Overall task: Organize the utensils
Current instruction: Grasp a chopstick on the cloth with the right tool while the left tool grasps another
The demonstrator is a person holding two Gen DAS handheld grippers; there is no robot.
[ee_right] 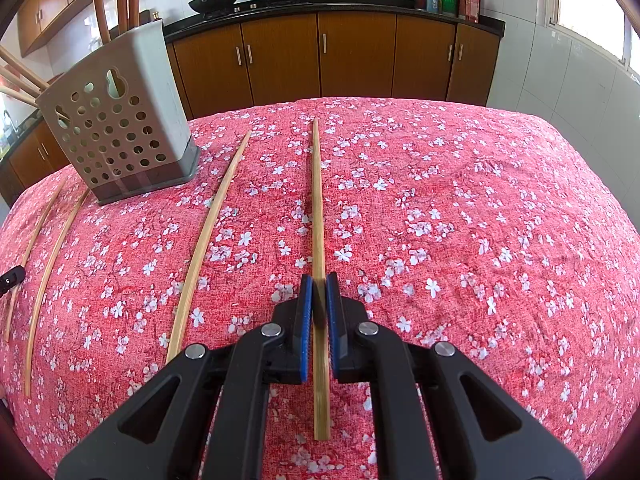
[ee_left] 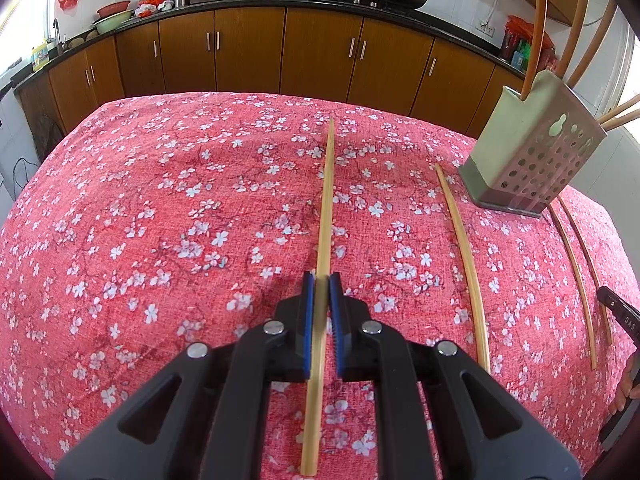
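Center frame in both wrist views, each gripper clamps a chopstick: left gripper (ee_left: 321, 282) nearly shut on one chopstick (ee_left: 326, 200), right gripper (ee_right: 319, 282) likewise on another chopstick (ee_right: 317, 200). Perforated utensil holder (ee_left: 524, 152) stands upper right in left view, near the red floral tablecloth (ee_left: 160, 200) far edge. Loose chopsticks (ee_left: 464, 256) lie beside it. Left half of cloth is open.

Brown cabinets (ee_left: 248, 52) run under a black counter (ee_right: 360, 2) (two woks on it), white tiled wall (ee_right: 540, 68), bright window (ee_right: 588, 4).
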